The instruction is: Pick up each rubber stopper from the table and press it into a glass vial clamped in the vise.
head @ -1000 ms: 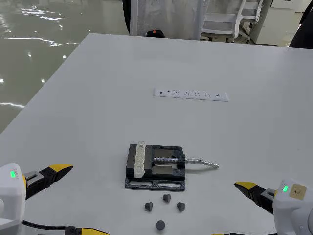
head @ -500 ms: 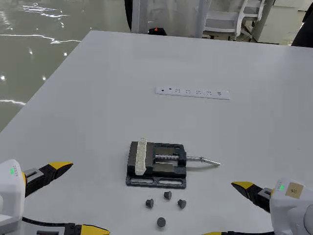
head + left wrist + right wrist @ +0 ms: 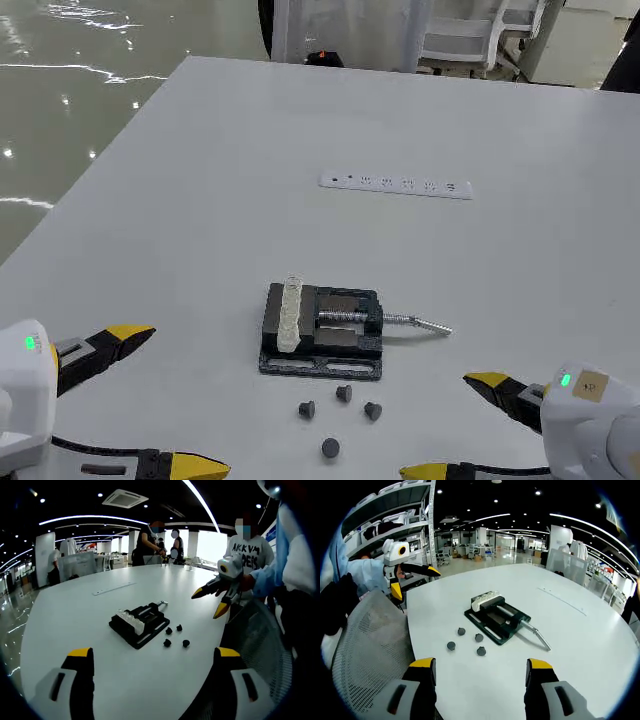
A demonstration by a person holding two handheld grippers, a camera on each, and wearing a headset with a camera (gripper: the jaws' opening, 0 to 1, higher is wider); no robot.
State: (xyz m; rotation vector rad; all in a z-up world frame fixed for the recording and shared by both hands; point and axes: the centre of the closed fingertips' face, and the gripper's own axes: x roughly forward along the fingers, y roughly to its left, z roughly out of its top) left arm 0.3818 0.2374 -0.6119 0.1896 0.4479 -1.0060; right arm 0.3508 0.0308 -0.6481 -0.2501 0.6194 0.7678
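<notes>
Barely anything moves across the last second. In the head view, the right claw (image 3: 437, 423) sits slightly further inward than a second ago, toward the four rubber stoppers (image 3: 329, 447), and its lower jaw now shows. The rest of the shift is the camera's own. The left claw (image 3: 188, 397) keeps much the same place. Both are spread wide and hold nothing.

The stoppers lie loose on the surface (image 3: 200, 200) just in front of the vise (image 3: 335, 340), where the glass vials (image 3: 290, 312) stand clamped, with no dark plug on them.

In the left gripper view its own jaws gape, empty, with the vise ahead.

In the right gripper view the jaws are likewise wide and bare, and the stoppers lie nearest. By my reading the approach is only starting, and no stopper is picked yet.
</notes>
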